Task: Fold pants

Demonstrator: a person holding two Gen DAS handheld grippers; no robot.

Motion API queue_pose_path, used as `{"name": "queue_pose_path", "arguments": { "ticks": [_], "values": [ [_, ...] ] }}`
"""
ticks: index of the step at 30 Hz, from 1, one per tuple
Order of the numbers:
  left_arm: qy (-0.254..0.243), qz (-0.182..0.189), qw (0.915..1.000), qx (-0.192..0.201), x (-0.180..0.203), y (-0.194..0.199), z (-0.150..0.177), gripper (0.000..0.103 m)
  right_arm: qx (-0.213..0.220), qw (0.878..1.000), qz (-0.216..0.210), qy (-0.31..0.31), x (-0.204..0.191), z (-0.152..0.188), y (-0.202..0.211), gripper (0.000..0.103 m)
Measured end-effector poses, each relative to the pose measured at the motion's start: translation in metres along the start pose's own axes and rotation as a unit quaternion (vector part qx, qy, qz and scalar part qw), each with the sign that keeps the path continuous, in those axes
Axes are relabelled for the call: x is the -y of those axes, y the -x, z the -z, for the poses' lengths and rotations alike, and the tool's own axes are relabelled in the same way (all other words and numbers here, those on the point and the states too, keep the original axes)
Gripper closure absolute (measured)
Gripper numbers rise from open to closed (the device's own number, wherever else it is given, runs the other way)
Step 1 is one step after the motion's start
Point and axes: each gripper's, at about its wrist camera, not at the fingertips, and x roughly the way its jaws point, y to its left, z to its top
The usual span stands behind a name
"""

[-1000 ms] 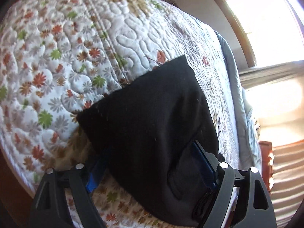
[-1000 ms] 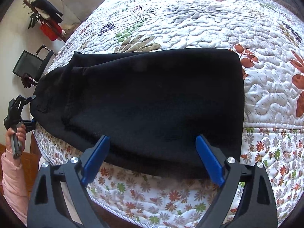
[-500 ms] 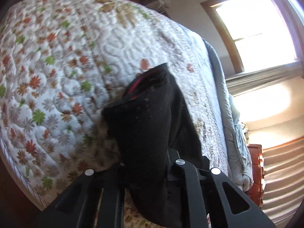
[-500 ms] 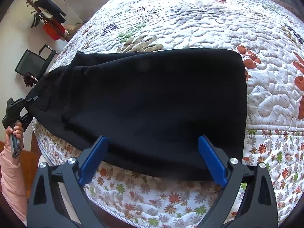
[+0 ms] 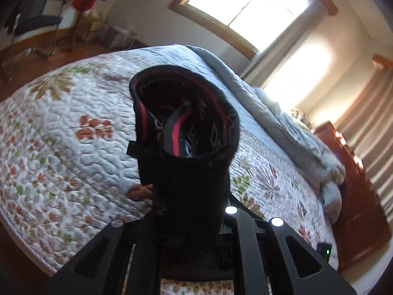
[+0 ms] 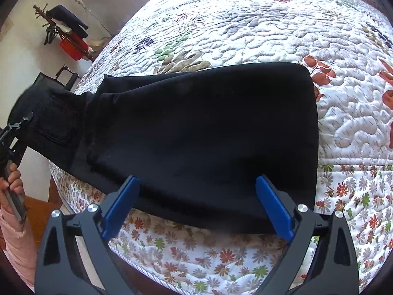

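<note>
Black pants (image 6: pixel 208 135) lie across the floral quilt (image 6: pixel 245 24), folded lengthwise, their right edge straight. My right gripper (image 6: pixel 196 184) is open, its blue fingers (image 6: pixel 272 204) straddling the near edge of the pants. My left gripper (image 5: pixel 186 223) is shut on the waistband end of the pants (image 5: pixel 191 172) and holds it up off the bed; the red-lined inside of the waistband (image 5: pixel 176 123) faces the camera. In the right wrist view the left gripper (image 6: pixel 14 127) shows at the far left, holding that raised end, with the hand below it.
The quilted bed (image 5: pixel 61 147) has a grey duvet (image 5: pixel 282 123) along its far side. A coat rack with a red item (image 6: pixel 71 41) and a dark chair (image 6: pixel 54 78) stand by the wall. A bright window (image 5: pixel 245 7) and curtains are behind the bed.
My left gripper shut on the waistband end and lifted it off the bed, tilting upward. My right gripper stayed open and hardly moved.
</note>
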Motion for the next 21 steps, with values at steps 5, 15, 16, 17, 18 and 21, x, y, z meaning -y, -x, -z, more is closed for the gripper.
{"name": "queue_pose_path", "arguments": {
  "ticks": [5,15,16,17,18,21],
  "values": [
    [-0.058,0.003,0.9980,-0.023,0.040,-0.015,0.014,0.091,0.004,1.000,-0.011,-0.006,0.005,0.002,0.004,0.008],
    [-0.142,-0.007,0.9862,-0.085,0.088,-0.055,0.056,0.090,0.009,0.999,-0.028,-0.011,0.009,0.002,0.005,0.008],
    [-0.149,-0.010,0.9847,-0.090,0.092,-0.059,0.061,0.089,0.010,0.999,-0.030,-0.012,0.009,0.002,0.006,0.008],
    [-0.155,-0.013,0.9834,-0.095,0.095,-0.062,0.065,0.088,0.010,0.999,-0.031,-0.012,0.010,0.003,0.006,0.008],
    [-0.160,-0.014,0.9819,-0.101,0.099,-0.066,0.070,0.087,0.010,0.999,-0.033,-0.012,0.011,0.003,0.006,0.008],
    [-0.165,-0.015,0.9796,-0.113,0.106,-0.073,0.078,0.082,0.011,0.999,-0.035,-0.012,0.012,0.003,0.007,0.008]
  ]
}}
